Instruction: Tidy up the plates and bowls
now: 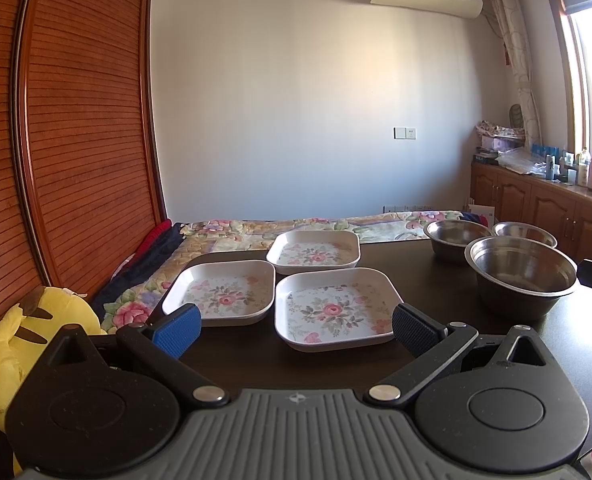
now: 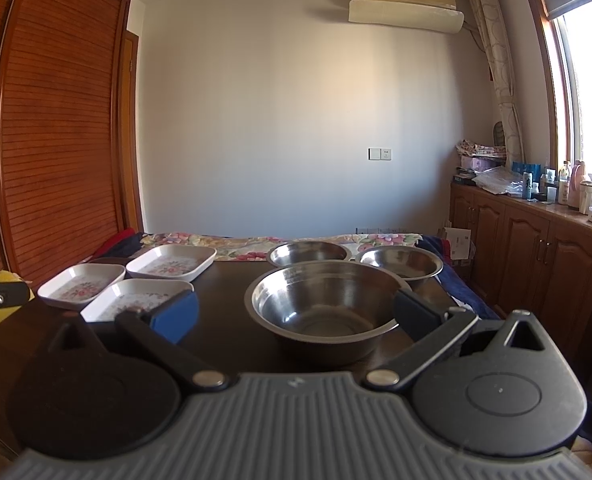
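Three square white plates with flower prints lie on the dark table (image 1: 239, 356): a near one (image 1: 336, 310), a left one (image 1: 221, 292) and a far one (image 1: 315, 252). My left gripper (image 1: 296, 330) stands open just in front of the near plate, holding nothing. Three steel bowls stand to the right: a large near bowl (image 2: 324, 304), a far left bowl (image 2: 308, 253) and a far right bowl (image 2: 400, 263). My right gripper (image 2: 296, 314) is open, its fingers on either side of the large bowl without gripping it. The same bowls (image 1: 522, 274) show in the left wrist view, the plates (image 2: 171, 263) in the right wrist view.
A bed with a flowered quilt (image 1: 231, 236) lies beyond the table. A yellow plush toy (image 1: 19, 332) sits at the left by a slatted wooden wardrobe (image 1: 75, 140). Wooden cabinets (image 2: 536, 256) with bottles line the right wall under the window.
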`<state>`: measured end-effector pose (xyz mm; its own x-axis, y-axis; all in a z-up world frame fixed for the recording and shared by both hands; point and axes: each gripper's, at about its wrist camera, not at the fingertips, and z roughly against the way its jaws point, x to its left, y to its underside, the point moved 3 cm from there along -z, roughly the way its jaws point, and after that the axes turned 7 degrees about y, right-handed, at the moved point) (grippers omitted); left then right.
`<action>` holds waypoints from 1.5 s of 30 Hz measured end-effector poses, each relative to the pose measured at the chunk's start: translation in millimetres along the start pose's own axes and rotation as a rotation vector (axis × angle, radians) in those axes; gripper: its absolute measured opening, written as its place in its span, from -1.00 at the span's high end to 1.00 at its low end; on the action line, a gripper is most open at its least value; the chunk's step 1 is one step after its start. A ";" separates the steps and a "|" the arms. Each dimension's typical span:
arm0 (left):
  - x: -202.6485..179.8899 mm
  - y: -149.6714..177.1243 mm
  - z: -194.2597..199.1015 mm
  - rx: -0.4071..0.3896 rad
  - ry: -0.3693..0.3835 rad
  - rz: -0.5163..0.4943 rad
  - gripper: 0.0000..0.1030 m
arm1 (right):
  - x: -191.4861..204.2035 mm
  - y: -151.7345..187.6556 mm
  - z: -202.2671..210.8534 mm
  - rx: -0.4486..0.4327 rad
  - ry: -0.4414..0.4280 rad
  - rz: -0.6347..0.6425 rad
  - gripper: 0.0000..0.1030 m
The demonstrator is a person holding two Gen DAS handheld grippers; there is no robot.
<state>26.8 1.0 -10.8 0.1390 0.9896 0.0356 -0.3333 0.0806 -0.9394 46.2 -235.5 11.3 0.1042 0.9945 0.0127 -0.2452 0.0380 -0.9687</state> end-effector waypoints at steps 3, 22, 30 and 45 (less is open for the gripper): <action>0.0 2.8 -2.7 0.012 0.000 -0.004 -1.00 | -0.9 1.1 -0.9 0.002 0.001 -0.001 -1.00; 17.4 21.7 -30.3 0.098 -0.009 0.040 -1.00 | 12.2 8.9 -12.6 0.029 -0.012 0.037 -1.00; 20.1 24.0 -47.0 0.143 0.004 0.028 -1.00 | 28.2 1.9 -27.9 0.039 -0.083 0.039 -1.00; 40.1 5.0 -70.9 0.218 0.004 0.006 -1.00 | 81.3 -8.3 -60.2 0.104 -0.271 0.128 -1.00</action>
<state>96.8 32.7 -38.3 0.1397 0.9898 0.0289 -0.5280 0.0992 -0.8434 114.8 -160.9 5.4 -0.1915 0.9811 -0.0284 -0.3384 -0.0932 -0.9364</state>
